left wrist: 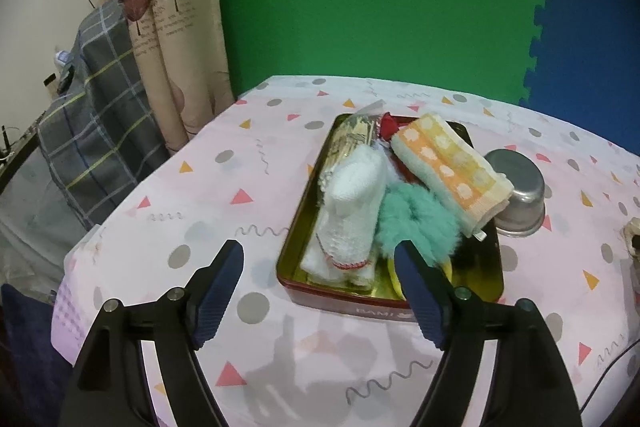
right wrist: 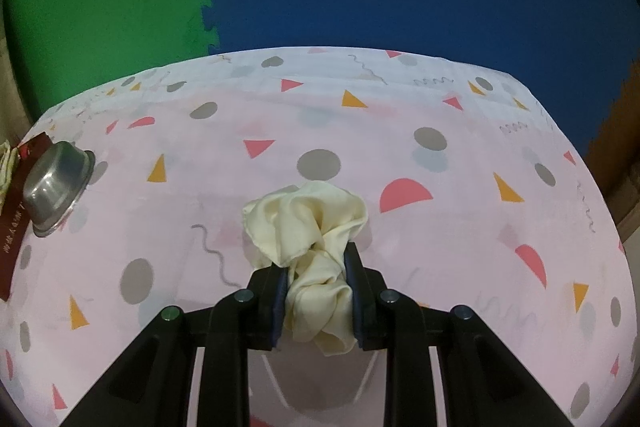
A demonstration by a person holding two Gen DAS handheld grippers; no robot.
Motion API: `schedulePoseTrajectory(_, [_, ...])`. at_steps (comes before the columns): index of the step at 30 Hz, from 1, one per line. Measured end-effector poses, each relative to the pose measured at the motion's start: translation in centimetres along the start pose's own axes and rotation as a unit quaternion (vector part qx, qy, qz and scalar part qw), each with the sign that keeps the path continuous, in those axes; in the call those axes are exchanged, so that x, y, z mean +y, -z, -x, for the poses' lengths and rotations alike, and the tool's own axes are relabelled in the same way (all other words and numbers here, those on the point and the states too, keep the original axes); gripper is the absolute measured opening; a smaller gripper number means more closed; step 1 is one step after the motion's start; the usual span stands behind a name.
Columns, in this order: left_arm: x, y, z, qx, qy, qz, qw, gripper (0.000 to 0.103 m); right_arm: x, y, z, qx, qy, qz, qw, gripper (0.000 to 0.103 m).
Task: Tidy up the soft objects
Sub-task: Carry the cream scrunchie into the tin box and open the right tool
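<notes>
A red and gold tin tray on the table holds a white knitted cloth, a fluffy teal scrunchie, an orange and yellow dotted towel, a packet and something red at the back. My left gripper hovers open just in front of the tray's near left corner, nothing between its fingers; its right finger overlaps the teal scrunchie in the view. In the right wrist view my right gripper is shut on a crumpled cream satin cloth, which bulges out ahead of the pads over the tablecloth.
A small metal bowl lies upside down right of the tray, also seen as the bowl at far left. The pink patterned tablecloth covers the table. Green and blue foam mats stand behind. A curtain and a plaid cloth hang left.
</notes>
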State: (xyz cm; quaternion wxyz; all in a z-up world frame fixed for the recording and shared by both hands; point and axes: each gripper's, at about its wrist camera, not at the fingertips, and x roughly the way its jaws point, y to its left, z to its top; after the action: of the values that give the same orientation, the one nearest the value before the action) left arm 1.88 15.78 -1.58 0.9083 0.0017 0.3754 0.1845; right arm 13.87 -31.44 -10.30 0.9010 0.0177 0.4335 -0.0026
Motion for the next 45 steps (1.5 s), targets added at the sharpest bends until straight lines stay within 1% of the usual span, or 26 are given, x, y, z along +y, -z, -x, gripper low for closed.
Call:
schedulePoseTrajectory(5, [-0.3, 0.3, -0.1, 0.003, 0.006, -0.006, 1.0, 0.076, 1.6, 0.0, 1.6, -0.003, -0.014, 0.01, 1.0, 0.026])
schedulePoseTrajectory(10, [-0.2, 0.3, 0.1, -0.001, 0.001, -0.009, 1.0, 0.077, 3.7, -0.6, 3.5, -0.013, -0.032, 0.023, 0.999, 0.026])
schedulePoseTrajectory(16, [0.1, 0.1, 0.4, -0.004, -0.006, -0.006, 1.0, 0.078, 7.4, -1.8, 6.0, -0.026, -0.069, 0.048, 0.996, 0.026])
schedulePoseTrajectory(19, [0.4, 0.0, 0.5, -0.006, -0.009, -0.002, 0.9999, 0.081, 9.6, -2.1, 7.4, -0.032, -0.091, 0.061, 0.993, 0.026])
schedulePoseTrajectory(20, [0.6, 0.0, 0.5, -0.007, -0.008, 0.002, 0.9999, 0.083, 10.6, -2.3, 7.9, -0.035, -0.099, 0.07, 0.992, 0.026])
schedulePoseTrajectory(25, [1.5, -0.2, 0.5, -0.005, -0.014, 0.012, 0.9998, 0.085, 14.7, -2.6, 9.3, -0.041, -0.125, 0.1, 0.986, 0.026])
schedulePoseTrajectory(34, [2.9, -0.6, 0.5, -0.005, -0.025, 0.026, 0.9993, 0.085, 22.2, -2.7, 10.3, -0.042, -0.181, 0.141, 0.972, 0.026])
schedulePoseTrajectory(45, [4.7, -0.7, -0.2, 0.014, -0.039, 0.051, 0.9978, 0.085, 31.0, -3.0, 10.6, -0.043, -0.237, 0.183, 0.953, 0.026])
